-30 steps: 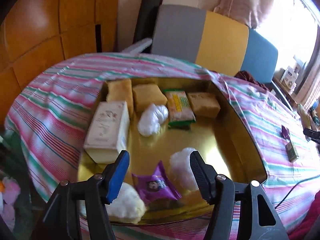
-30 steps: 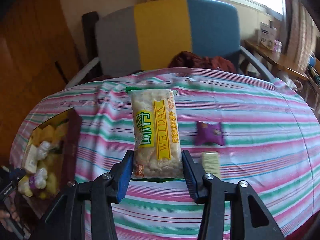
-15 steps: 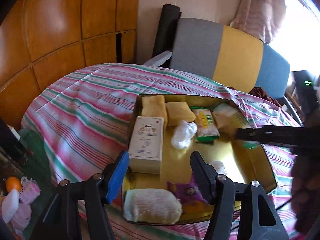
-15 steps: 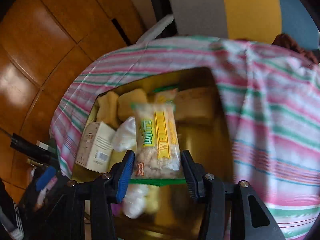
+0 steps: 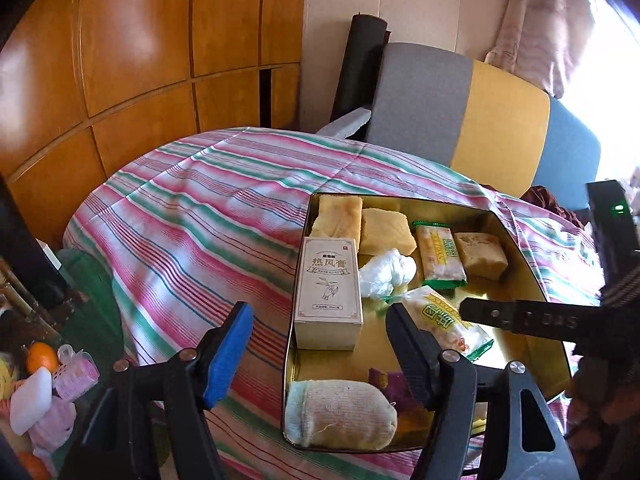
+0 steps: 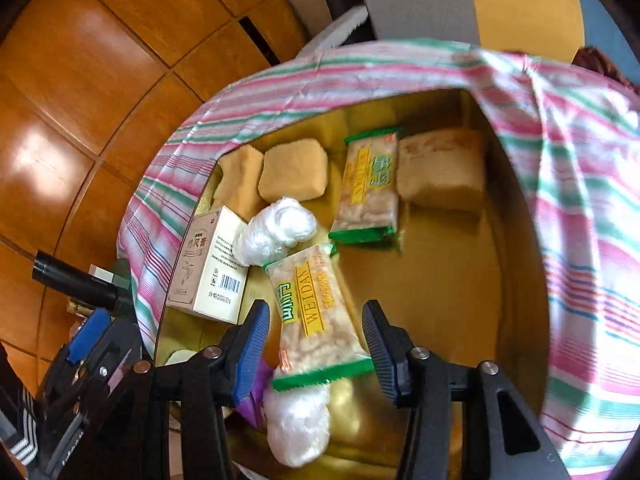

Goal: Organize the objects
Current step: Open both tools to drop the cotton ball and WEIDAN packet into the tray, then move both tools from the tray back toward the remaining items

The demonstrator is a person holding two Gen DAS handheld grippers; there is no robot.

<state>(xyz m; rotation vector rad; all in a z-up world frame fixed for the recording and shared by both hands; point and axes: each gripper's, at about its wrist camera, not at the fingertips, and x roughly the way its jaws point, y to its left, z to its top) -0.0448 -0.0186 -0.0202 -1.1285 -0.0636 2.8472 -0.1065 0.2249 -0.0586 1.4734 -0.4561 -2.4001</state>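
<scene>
Several snacks are already laid in the gold tray (image 5: 532, 280). Another WEIDAN packet (image 6: 316, 316) sits between the right gripper's (image 6: 316, 344) part-open jaws, contact unclear; the left gripper (image 5: 320, 344) is held open, empty.

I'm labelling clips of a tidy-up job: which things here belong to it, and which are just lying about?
Part of the job: WEIDAN packet in the right gripper; gold tray; second WEIDAN packet, sponge cakes and white box already in it.
Lying about: striped tablecloth; chair; orange beside the table.
</scene>
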